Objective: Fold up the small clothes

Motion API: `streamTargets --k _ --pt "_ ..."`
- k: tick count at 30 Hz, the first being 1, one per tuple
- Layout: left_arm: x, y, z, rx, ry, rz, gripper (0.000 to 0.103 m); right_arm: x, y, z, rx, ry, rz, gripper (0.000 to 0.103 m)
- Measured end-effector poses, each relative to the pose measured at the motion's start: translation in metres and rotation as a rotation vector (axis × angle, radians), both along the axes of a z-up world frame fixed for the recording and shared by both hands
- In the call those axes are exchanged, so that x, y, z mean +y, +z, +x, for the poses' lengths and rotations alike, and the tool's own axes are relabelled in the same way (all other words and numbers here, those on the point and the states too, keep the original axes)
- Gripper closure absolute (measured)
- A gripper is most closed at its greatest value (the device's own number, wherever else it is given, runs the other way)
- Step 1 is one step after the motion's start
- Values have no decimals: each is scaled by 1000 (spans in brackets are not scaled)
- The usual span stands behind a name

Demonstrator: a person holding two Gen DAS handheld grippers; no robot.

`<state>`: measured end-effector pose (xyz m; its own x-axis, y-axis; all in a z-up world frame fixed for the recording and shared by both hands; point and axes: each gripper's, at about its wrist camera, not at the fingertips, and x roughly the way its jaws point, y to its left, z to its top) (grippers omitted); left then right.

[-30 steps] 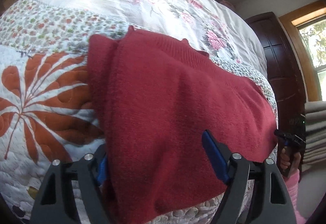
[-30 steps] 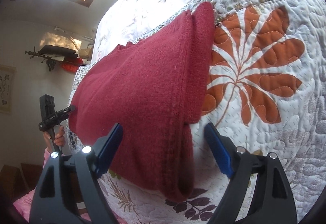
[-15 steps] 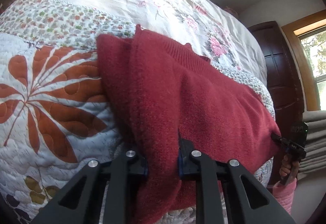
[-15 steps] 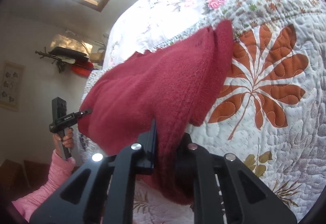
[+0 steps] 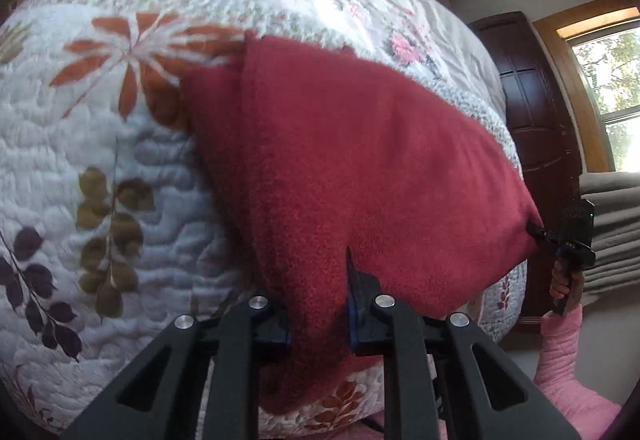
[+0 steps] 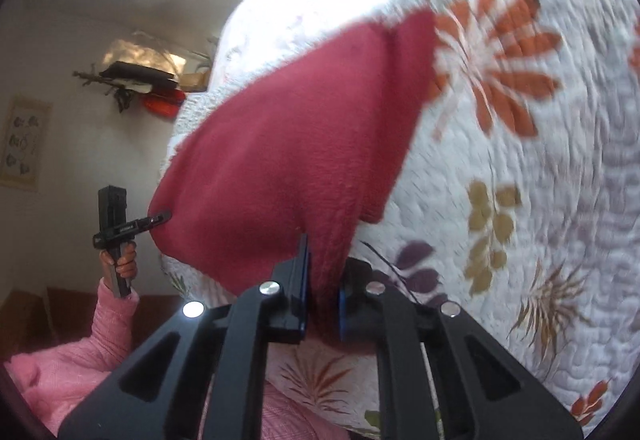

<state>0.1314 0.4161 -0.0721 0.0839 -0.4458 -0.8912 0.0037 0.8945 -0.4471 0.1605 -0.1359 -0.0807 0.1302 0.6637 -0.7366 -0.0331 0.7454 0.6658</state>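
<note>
**Two grippers pinch the red sweater on the bed**

A soft, dark red knitted sweater (image 5: 340,159) lies on a bed covered with a white quilt with orange flowers and brown leaves (image 5: 120,167). The sweater is near the edge of the bed.

The left gripper (image 5: 318,304) has its black jaws closed on the near edge of the sweater. A bunch of the red cloth sits right between the jaws and hangs down below them. In the right wrist view, this same gripper is small and off to the left, biting one corner of the sweater, and a hand in a pink sleeve (image 6: 116,312) holds it.

The right gripper (image 6: 324,300) also has its jaws pressed on the sweater. A fold of red cloth is squeezed between them. From the left wrist view it is at the far right, gripping the other near corner.

The cloth between the two corners is pulled up off the quilt. The far end of the sweater lies on the quilt by the big orange flower.
</note>
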Motion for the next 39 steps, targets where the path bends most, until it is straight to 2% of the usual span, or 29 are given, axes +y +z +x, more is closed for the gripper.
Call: streamTargets --k 3,5,7,8,10,11,13,14,18,21,23,25,28,31,39 --pt "0 -23 4 -13 15 15 80 -5 -27 1 25 -42 33 90" --pt "-7 -21 6 -39 -2 67 74 -5 -30 1 -1 -47 -1 81" --pt "-15 -10 3 -71 -32 135 64 -4 -25 -2 -15 -51 -21 69" --pt "-19 -1 0 -100 -51 178 63 -4 -19 -6 -32 -47 -36 66" --pt "-21 19 -6 -160 -57 254 61 -6 -8 -12 -63 -54 -69 48" --pt "-20 30 -9 -192 -44 278 60 -10 -3 -17 -73 -65 -71 44" --pt "-18 51 -13 -255 -6 285 58 -17 0 -25 -78 -97 -37 40" --pt "-20 61 -15 -285 9 264 58 -20 0 -29 -72 -113 -15 38" --pt "-47 78 -17 -365 -30 208 57 -22 -12 -40 -32 -147 4 33" --pt "-72 68 -12 -376 -73 185 56 -24 -29 -37 15 -184 63 33" --pt "-86 52 -8 -357 -97 199 56 -21 -38 -33 28 -187 89 41" --pt "-96 34 -6 -315 -107 231 56 -20 -46 -30 58 -196 88 62" --pt "-92 3 -3 -244 -96 208 54 -20 -60 -28 103 -223 112 78" --pt "-85 -4 -3 -233 -74 171 53 -20 -65 -29 119 -242 108 85" --pt "-85 -12 -7 -241 -92 174 52 -2 -63 -31 124 -245 80 86"
